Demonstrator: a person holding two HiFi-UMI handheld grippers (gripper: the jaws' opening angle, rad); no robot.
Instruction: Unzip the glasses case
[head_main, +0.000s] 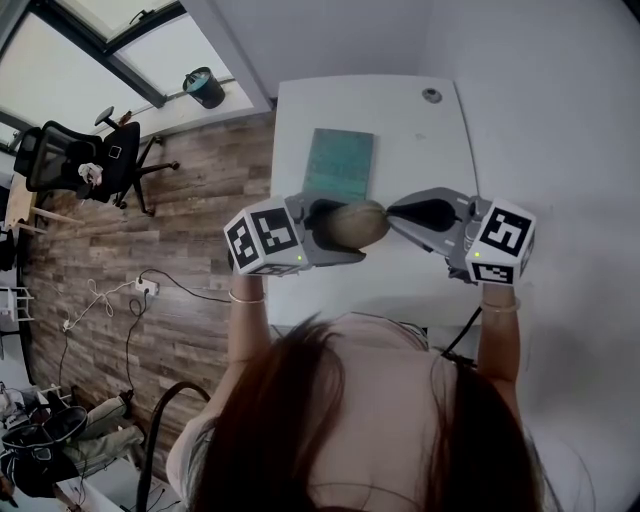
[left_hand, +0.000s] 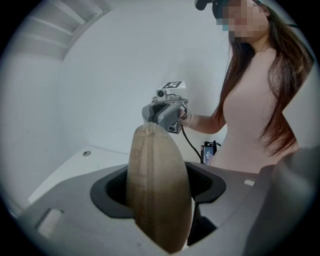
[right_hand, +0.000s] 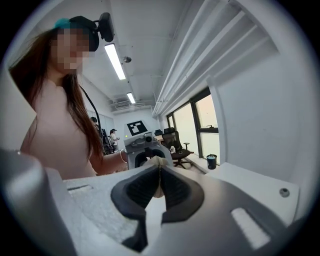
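White table (head_main: 420, 140) below: my left gripper (head_main: 335, 232) clamps the tan glasses case (head_main: 357, 224) across its middle, above the tabletop. My right gripper (head_main: 392, 212) pinches the case's tip, jaws nearly closed.

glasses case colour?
Tan: the soft oval fabric glasses case shows best in the left gripper view.

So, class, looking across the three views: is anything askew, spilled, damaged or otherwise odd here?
Nothing stands out. The left gripper clamps the tan glasses case, which looks intact, above the white table. The right gripper pinches the case's end. The green mat lies flat on the table, and nothing has spilled.
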